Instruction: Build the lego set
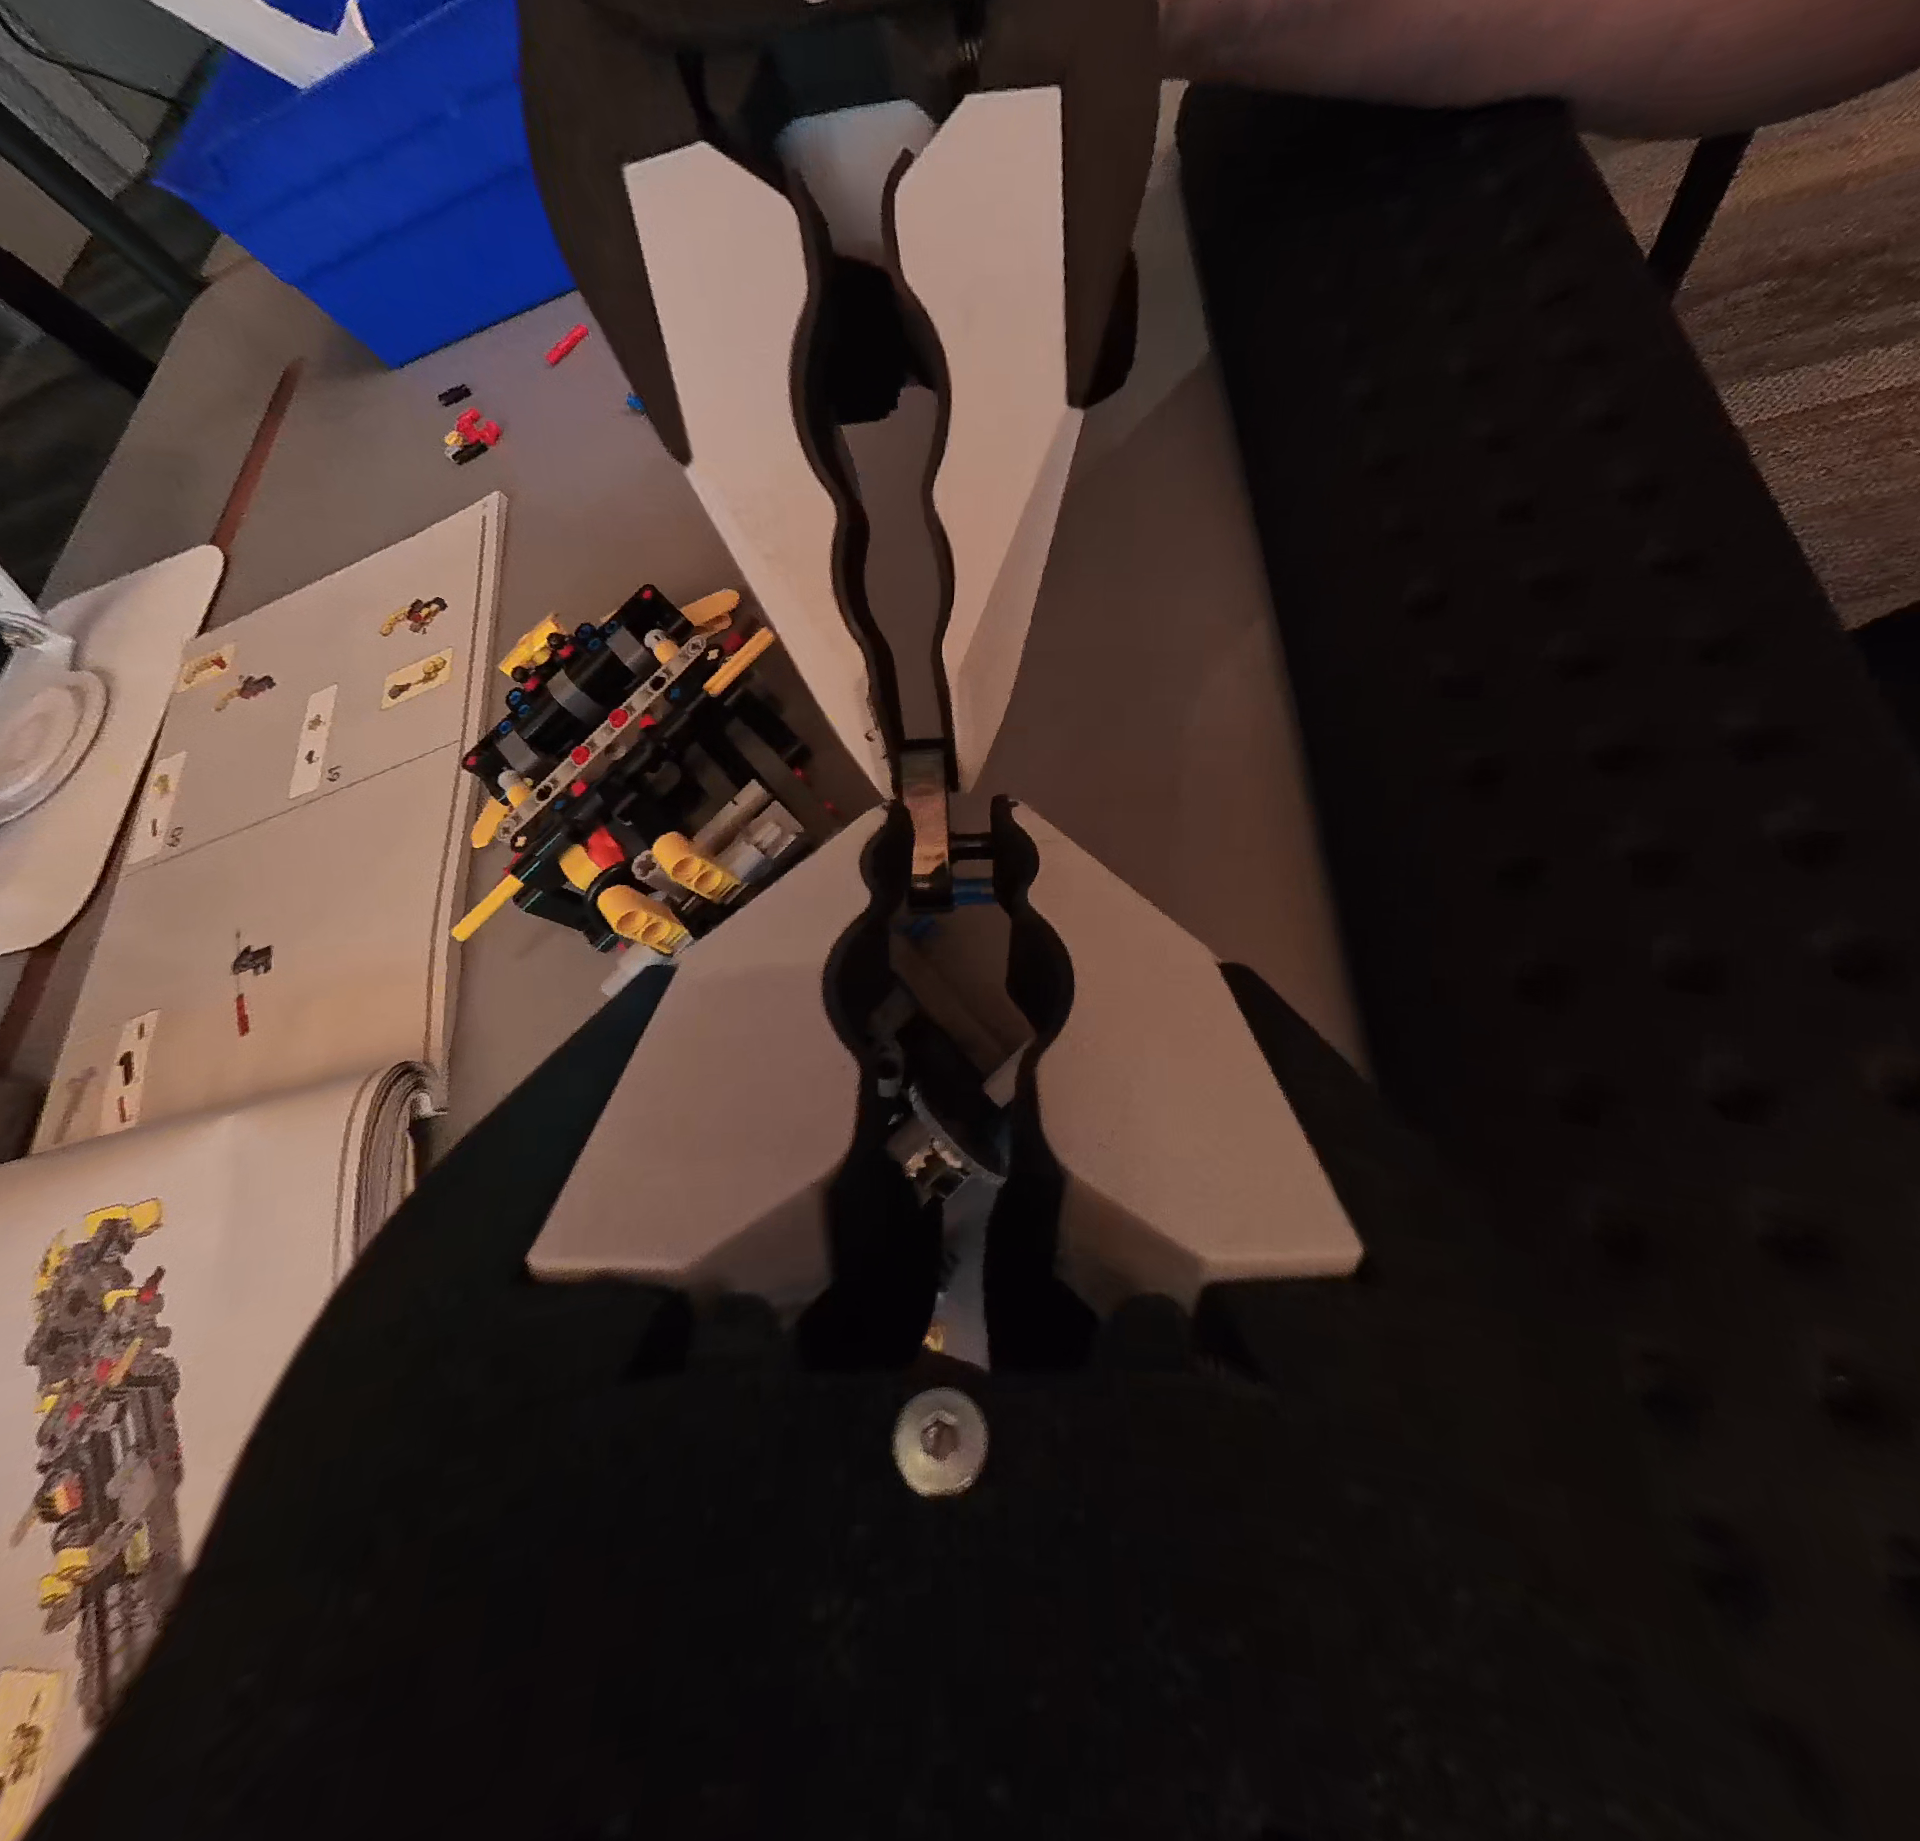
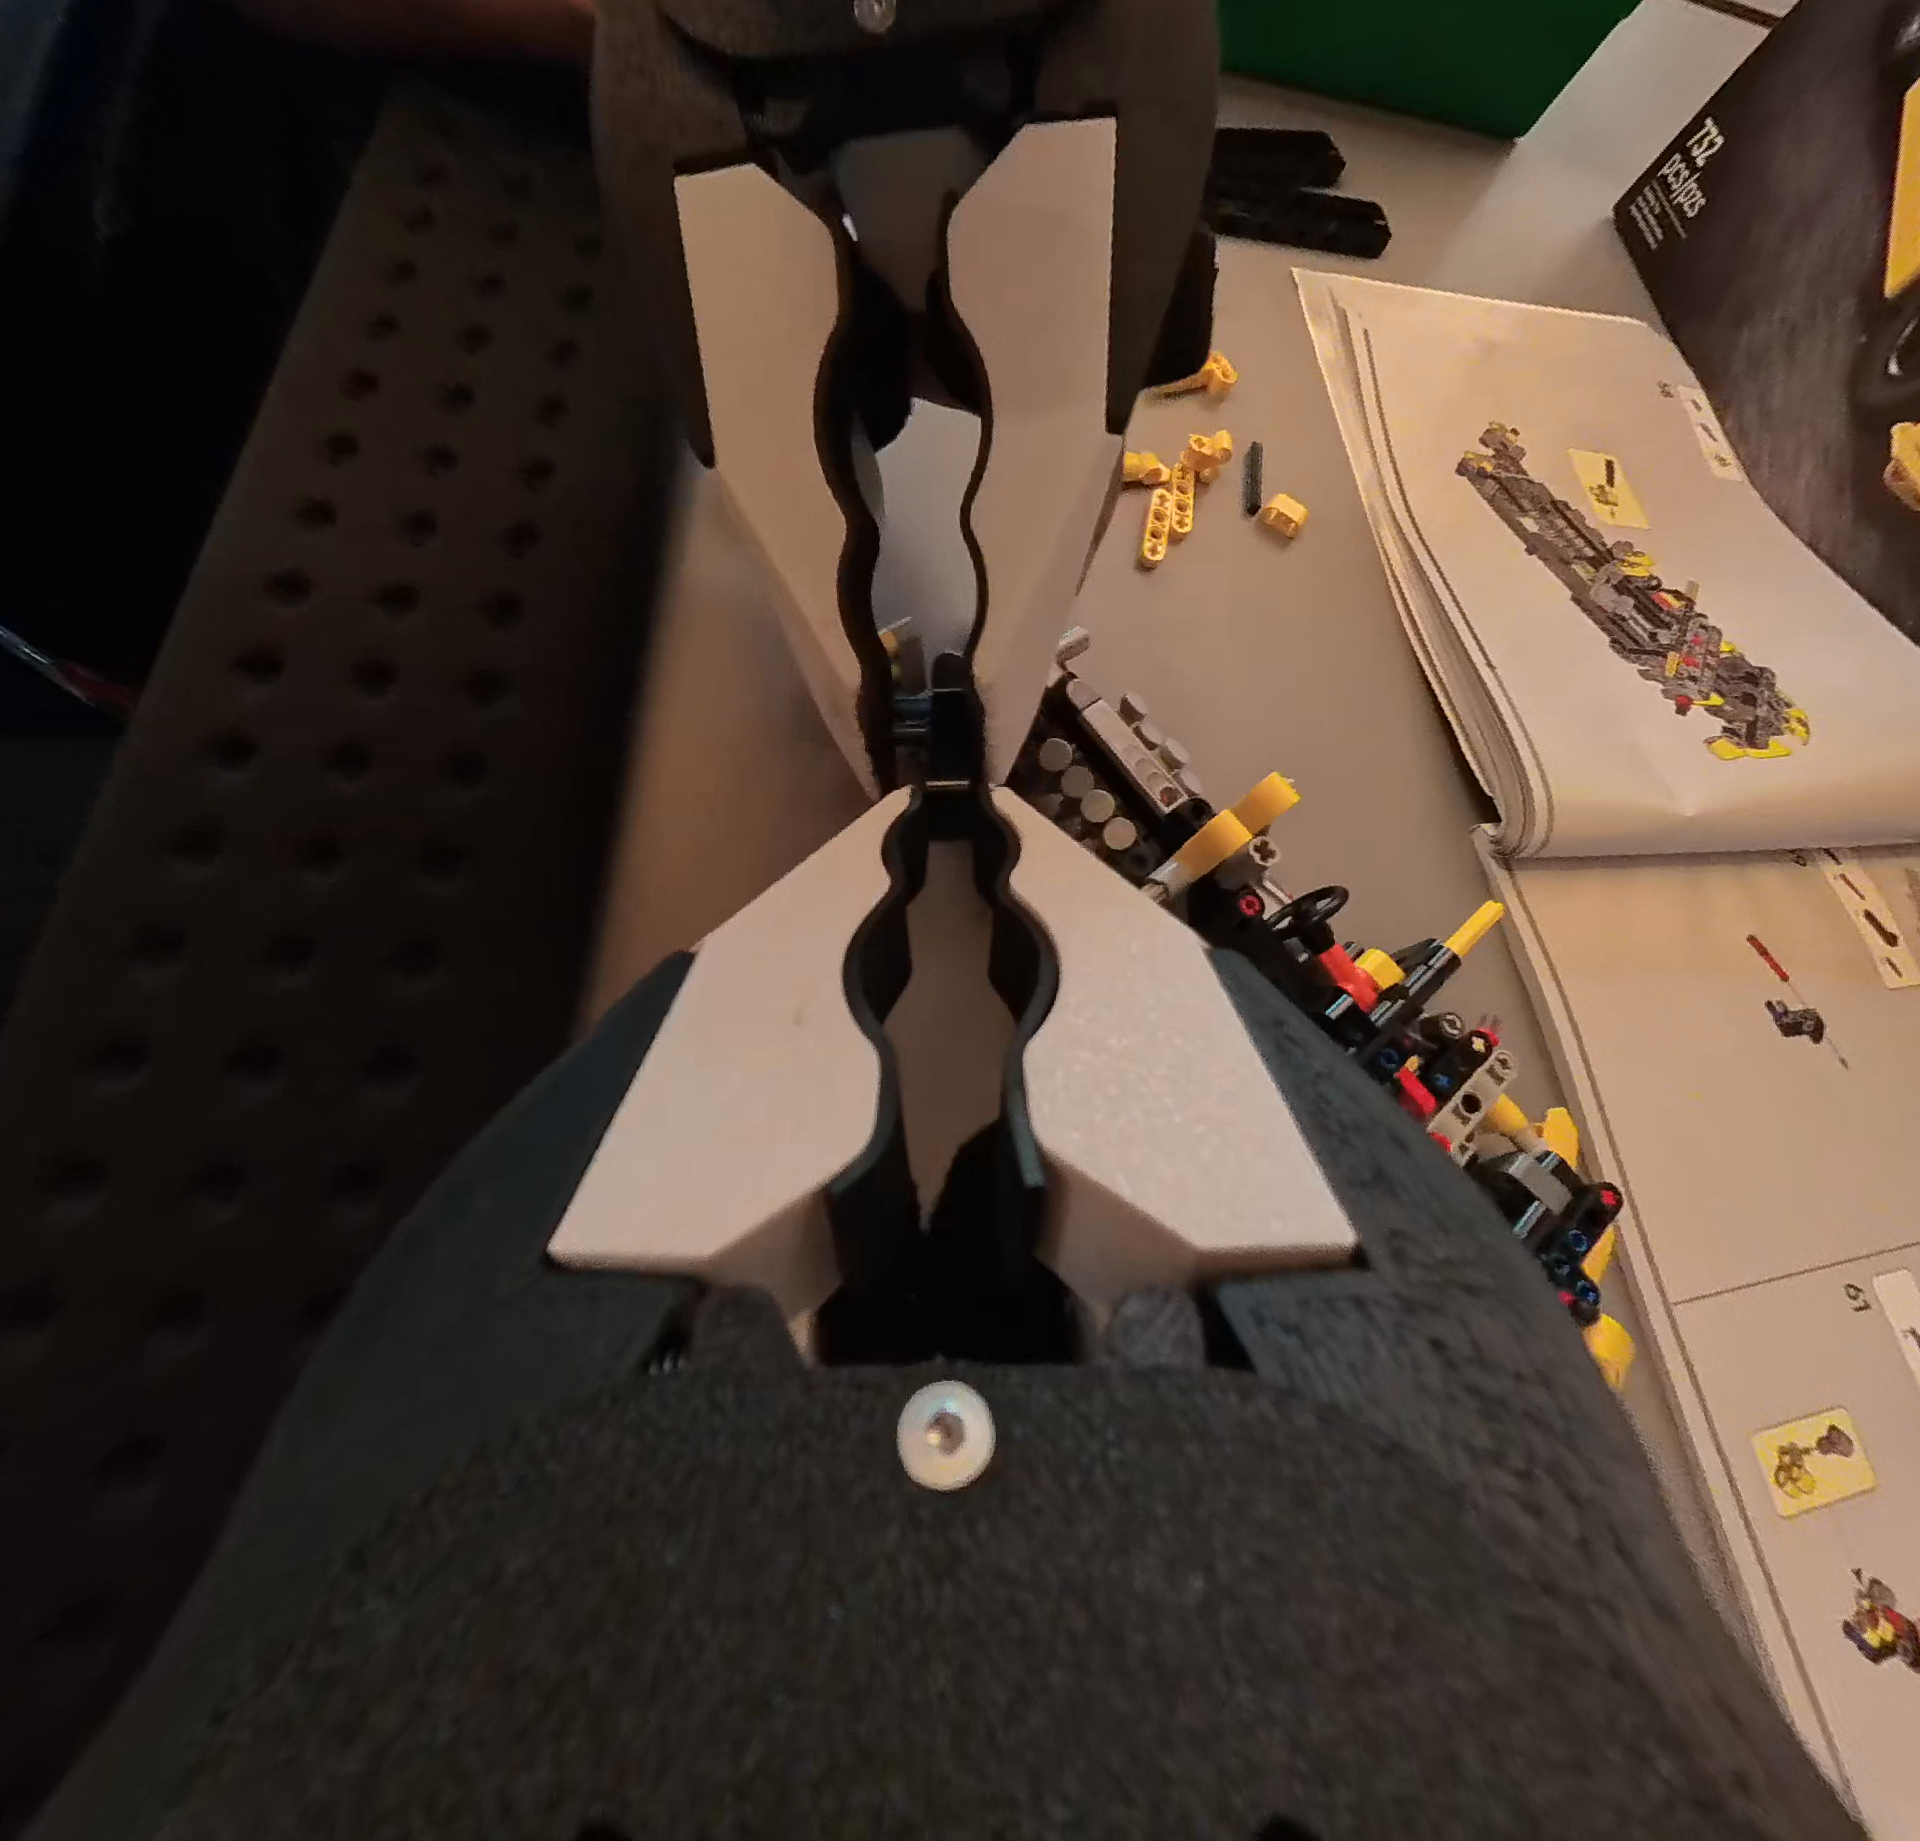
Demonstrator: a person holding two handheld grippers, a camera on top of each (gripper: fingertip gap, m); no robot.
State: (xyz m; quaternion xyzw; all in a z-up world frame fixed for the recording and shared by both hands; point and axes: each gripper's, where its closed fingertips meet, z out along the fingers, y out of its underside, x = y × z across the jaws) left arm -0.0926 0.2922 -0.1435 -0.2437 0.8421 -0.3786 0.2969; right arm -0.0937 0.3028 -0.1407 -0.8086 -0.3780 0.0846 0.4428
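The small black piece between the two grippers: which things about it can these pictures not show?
- Small black piece: shape unclear in the left wrist view, fingers cover its ends.
- Right wrist view: piece dark, blurred.
- Assembled model: partly hidden behind right gripper.

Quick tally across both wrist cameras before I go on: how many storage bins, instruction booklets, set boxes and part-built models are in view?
Storage bins: 2, a blue bin and a green bin
Instruction booklet: 1, lying open
Set box: 1
Part-built model: 1
Total: 5
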